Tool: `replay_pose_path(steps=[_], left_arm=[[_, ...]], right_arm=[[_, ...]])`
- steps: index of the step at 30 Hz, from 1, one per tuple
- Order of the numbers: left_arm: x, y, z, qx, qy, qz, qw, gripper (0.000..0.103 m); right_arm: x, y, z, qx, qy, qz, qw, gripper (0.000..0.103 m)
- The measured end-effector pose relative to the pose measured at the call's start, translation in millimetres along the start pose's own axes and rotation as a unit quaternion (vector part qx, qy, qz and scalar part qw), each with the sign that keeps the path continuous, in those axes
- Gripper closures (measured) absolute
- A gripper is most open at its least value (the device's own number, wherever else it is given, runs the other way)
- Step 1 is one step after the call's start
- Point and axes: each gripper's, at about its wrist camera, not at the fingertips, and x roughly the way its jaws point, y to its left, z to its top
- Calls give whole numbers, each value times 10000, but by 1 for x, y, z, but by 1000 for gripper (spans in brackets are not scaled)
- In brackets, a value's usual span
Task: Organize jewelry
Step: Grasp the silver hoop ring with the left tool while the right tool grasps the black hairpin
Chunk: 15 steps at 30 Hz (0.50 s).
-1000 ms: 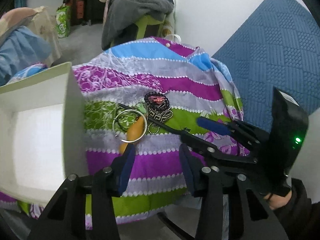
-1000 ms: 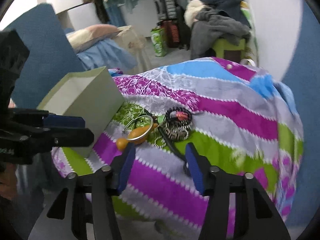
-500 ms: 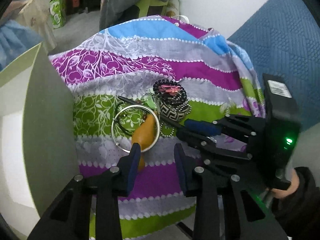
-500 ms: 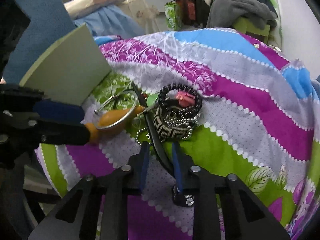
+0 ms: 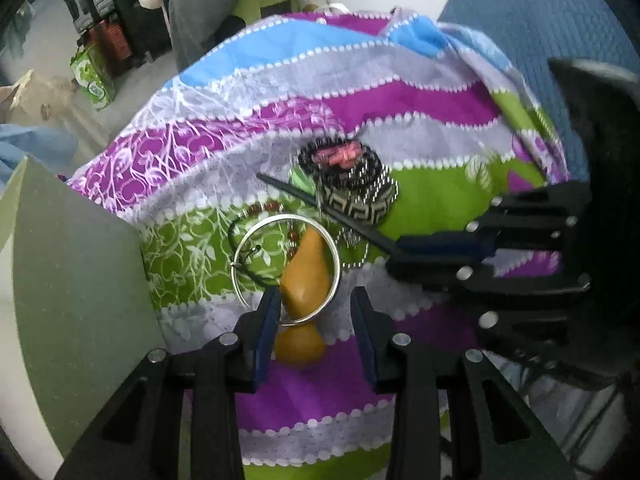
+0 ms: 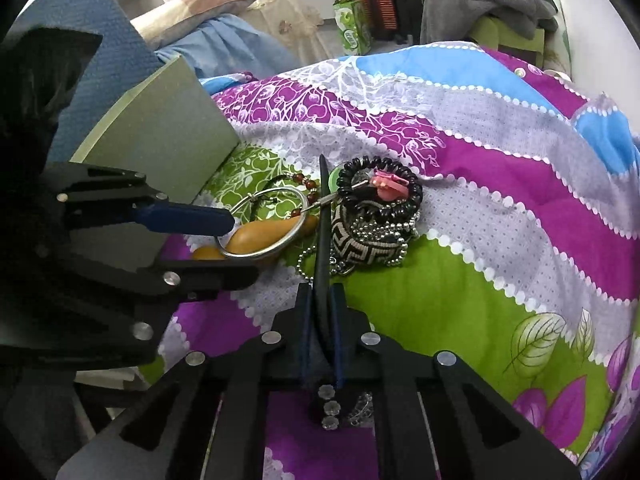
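The right gripper (image 6: pixel 320 300) has just been closing and now pinches the black hair stick (image 6: pixel 322 216), which points toward twelve o'clock across the jewelry pile (image 6: pixel 372 220), so that piece looks secured for lifting. The left gripper (image 5: pixel 316 316), half open, has dropped to straddle the gourd pendant (image 5: pixel 304 276) inside the silver bangle (image 5: pixel 286 268); the box (image 5: pixel 80 280) waits at nine o'clock.

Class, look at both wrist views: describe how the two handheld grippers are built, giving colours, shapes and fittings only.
Both are alike. The left gripper and the right gripper have black angular frames with cut-out slots, round silver bolt heads along the arms, and flat blue pads lining the fingers. A bulky black housing sits behind the right one.
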Motion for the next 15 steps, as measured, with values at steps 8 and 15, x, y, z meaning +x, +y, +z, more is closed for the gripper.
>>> replay_pose_path(steps=[8,15], left_arm=[[-17,4,-3,-336,-334,-100,9988,97],[-45,19,-9,-928,-583,-411,9931,101]], right_arm=[[-6,-4,-5,168,1,173,9997,97],[-10,1,-9,217,4,262,9994,96]])
